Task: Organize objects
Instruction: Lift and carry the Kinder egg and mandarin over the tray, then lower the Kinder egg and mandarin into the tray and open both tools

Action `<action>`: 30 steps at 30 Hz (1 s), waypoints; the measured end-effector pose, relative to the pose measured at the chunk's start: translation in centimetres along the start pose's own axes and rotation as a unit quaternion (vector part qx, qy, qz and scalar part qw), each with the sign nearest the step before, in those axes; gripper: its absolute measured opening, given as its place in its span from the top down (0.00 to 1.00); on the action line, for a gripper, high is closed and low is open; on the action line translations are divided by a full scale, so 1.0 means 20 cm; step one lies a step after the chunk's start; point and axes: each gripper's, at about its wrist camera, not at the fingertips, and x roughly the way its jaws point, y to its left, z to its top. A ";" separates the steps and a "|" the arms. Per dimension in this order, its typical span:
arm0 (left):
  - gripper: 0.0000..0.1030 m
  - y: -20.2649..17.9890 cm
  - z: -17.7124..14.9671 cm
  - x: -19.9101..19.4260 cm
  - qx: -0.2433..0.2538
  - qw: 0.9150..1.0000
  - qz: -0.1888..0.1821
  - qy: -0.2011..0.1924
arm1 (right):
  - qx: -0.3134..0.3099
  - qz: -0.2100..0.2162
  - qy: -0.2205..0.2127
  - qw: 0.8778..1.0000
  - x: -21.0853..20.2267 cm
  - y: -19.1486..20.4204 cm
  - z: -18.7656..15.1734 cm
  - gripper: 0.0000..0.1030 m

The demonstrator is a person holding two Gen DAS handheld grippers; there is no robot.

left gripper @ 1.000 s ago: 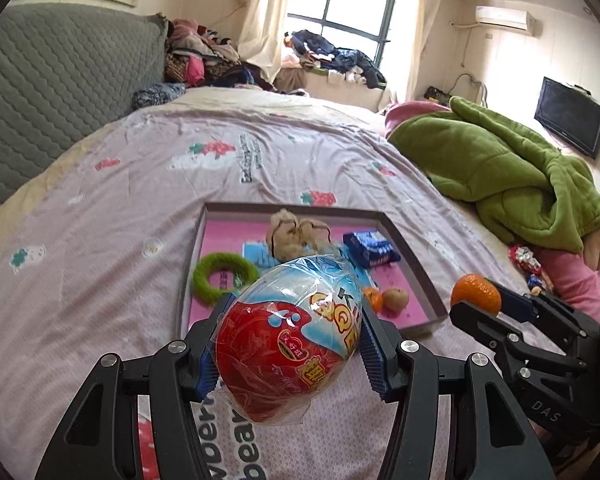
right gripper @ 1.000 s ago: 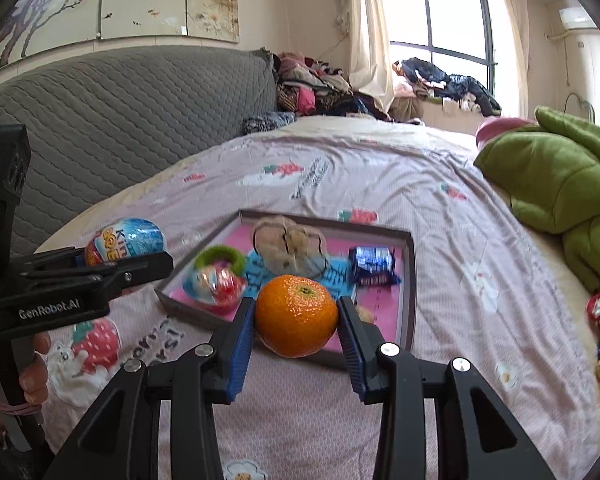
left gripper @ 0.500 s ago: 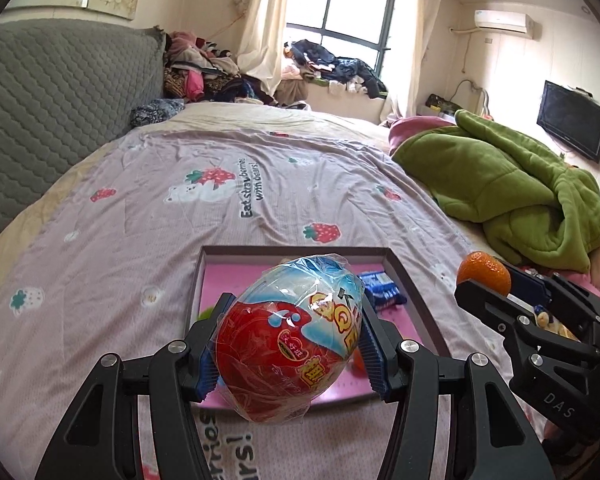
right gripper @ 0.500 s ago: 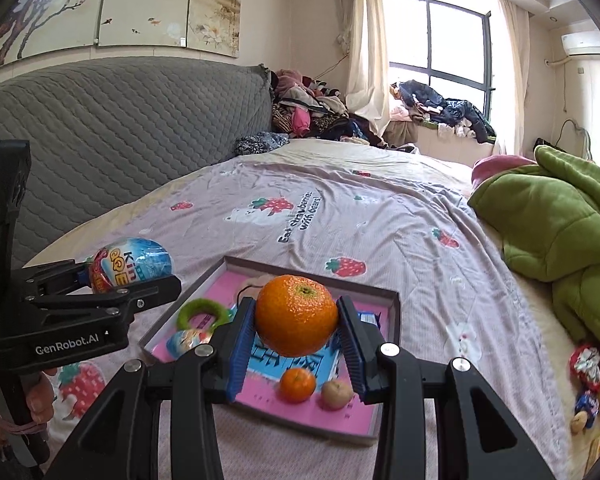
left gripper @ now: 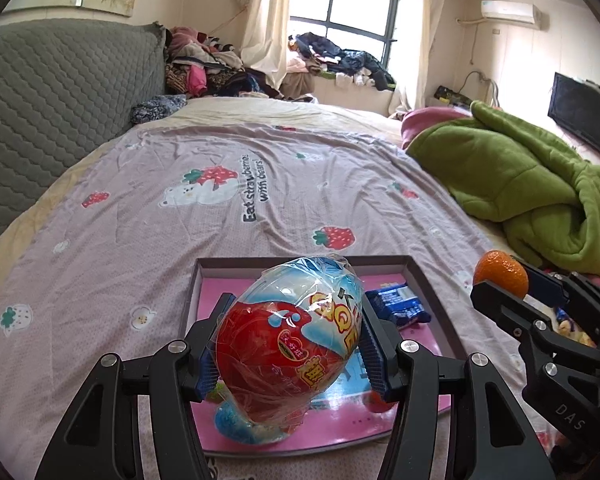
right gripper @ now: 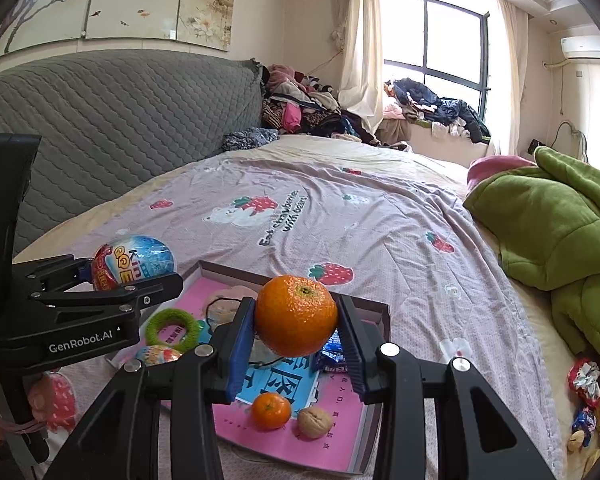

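My left gripper (left gripper: 290, 344) is shut on a large red and blue foil-wrapped toy egg (left gripper: 284, 338), held in the air over the near part of a shallow pink tray (left gripper: 304, 261) on the bed. My right gripper (right gripper: 296, 326) is shut on an orange (right gripper: 296, 320), also above the tray (right gripper: 342, 454). In the tray lie a green ring (right gripper: 173, 329), a smaller wrapped egg (right gripper: 158, 356), a small orange (right gripper: 271, 411), a walnut (right gripper: 315, 422), a blue snack packet (left gripper: 398, 306) and a beige plush (right gripper: 224, 304). Each gripper shows in the other's view, the left gripper (right gripper: 100, 280) at the left and the right gripper (left gripper: 512, 284) at the right.
The bed has a mauve strawberry-print sheet (left gripper: 260, 184). A green blanket (left gripper: 516, 176) is heaped at the right and a grey padded headboard (right gripper: 112, 120) runs along the left. Wrapped sweets (right gripper: 586, 396) lie on the bed at the right. Clothes are piled by the window (right gripper: 300, 104).
Both grippers have drawn back towards me with their loads, so the tray has slid down in both views and more of the sheet shows beyond it.
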 end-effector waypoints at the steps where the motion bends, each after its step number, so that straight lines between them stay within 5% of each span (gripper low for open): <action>1: 0.42 -0.01 -0.01 0.02 0.002 1.000 0.000 0.002 | 0.001 -0.001 0.004 1.000 0.02 -0.01 -0.01 0.60; 30: 0.42 -0.21 -0.24 0.39 0.064 0.995 0.011 0.080 | 0.009 -0.012 0.093 0.996 0.39 -0.18 -0.31 0.60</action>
